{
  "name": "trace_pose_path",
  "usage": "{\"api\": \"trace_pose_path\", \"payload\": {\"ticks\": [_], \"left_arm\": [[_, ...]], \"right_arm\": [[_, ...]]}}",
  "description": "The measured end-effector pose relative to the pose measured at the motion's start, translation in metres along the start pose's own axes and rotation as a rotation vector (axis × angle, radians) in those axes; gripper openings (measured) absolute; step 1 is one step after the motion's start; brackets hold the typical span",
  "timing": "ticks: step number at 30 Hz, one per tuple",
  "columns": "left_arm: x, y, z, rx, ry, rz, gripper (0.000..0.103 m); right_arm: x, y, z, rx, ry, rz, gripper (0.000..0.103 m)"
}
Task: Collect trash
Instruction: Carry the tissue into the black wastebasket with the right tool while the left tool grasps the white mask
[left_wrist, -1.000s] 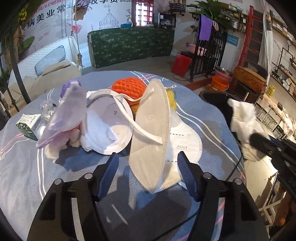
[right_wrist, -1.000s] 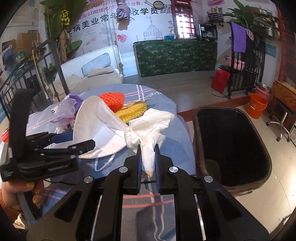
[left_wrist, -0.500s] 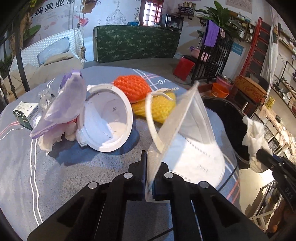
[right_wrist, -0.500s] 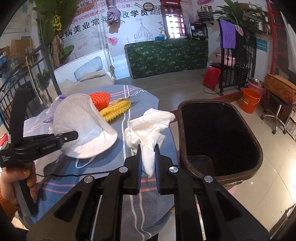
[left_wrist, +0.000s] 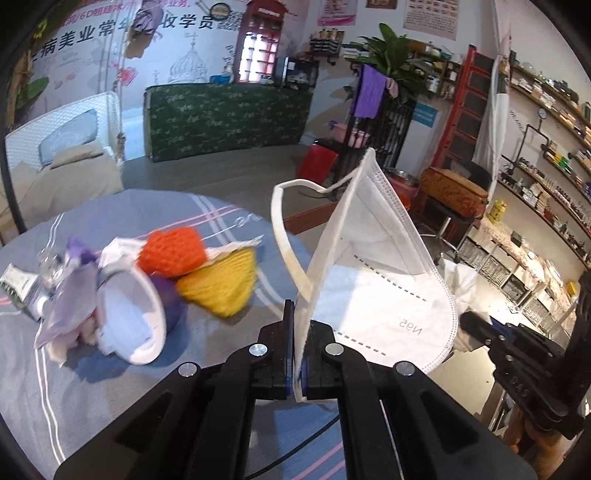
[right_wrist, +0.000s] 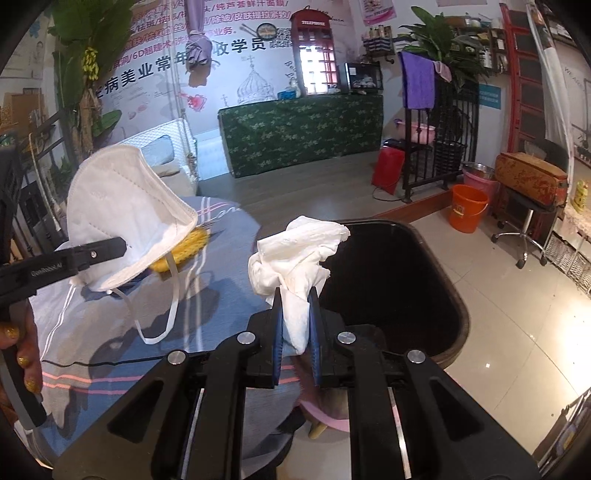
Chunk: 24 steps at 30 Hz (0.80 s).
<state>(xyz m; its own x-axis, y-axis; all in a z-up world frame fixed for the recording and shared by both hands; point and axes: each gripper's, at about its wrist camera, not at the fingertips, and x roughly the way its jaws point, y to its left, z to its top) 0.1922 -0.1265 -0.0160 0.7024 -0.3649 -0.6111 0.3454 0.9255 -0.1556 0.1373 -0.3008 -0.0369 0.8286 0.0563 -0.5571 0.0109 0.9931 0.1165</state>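
Mask (left_wrist: 373, 295) lifted higher, one tissue (right_wrist: 299, 254) (pinched)

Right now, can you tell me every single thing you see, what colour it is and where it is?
N95 mask: one, white, lifted off the table in the left gripper.
Crumpled tissue: one, white, in the right gripper by the bin.
Trash bin: one, black, on the floor beside the table.
Cup mask: one, white, on the table.
Foam fruit nets: orange and yellow, touching, on the table.
Plastic bag: one, pale purple, left of the cup mask.
Table: one, blue-grey striped cloth.
Left gripper: black, shut.
Right gripper: black, shut.
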Motion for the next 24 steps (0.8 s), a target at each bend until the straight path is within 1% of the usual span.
{"api": "trace_pose_path", "payload": {"ticks": [5, 8, 11, 12, 13, 14, 15, 16, 18, 24], "left_arm": [[0.019, -0.023, 0.008, 0.037, 0.007, -0.035, 0.003], [0.029, -0.030, 0.010, 0.048, 0.016, -0.045, 0.003], [0.034, -0.033, 0.008, 0.045, 0.034, -0.062, 0.003], [0.038, -0.036, 0.008, 0.049, 0.041, -0.064, 0.003], [0.039, -0.038, 0.010, 0.051, 0.045, -0.068, 0.003], [0.040, -0.039, 0.010, 0.052, 0.049, -0.071, 0.003], [0.041, -0.040, 0.010, 0.053, 0.053, -0.074, 0.003], [0.043, -0.041, 0.011, 0.056, 0.057, -0.076, 0.003], [0.047, -0.045, 0.010, 0.062, 0.065, -0.079, 0.003], [0.058, -0.056, 0.009, 0.083, 0.097, -0.086, 0.003]], "right_arm": [[0.019, -0.031, 0.009, 0.022, 0.015, -0.059, 0.013], [0.040, -0.048, 0.011, 0.030, 0.050, -0.096, 0.013], [0.063, -0.066, 0.010, 0.085, 0.097, -0.093, 0.013], [0.067, -0.070, 0.009, 0.100, 0.101, -0.095, 0.015], [0.073, -0.074, 0.006, 0.113, 0.107, -0.108, 0.021], [0.078, -0.077, 0.004, 0.118, 0.118, -0.122, 0.024], [0.080, -0.077, 0.003, 0.124, 0.122, -0.127, 0.030], [0.083, -0.079, 0.001, 0.132, 0.125, -0.129, 0.040], [0.085, -0.081, -0.001, 0.150, 0.134, -0.142, 0.050], [0.073, -0.081, -0.006, 0.167, 0.117, -0.163, 0.051]]}}
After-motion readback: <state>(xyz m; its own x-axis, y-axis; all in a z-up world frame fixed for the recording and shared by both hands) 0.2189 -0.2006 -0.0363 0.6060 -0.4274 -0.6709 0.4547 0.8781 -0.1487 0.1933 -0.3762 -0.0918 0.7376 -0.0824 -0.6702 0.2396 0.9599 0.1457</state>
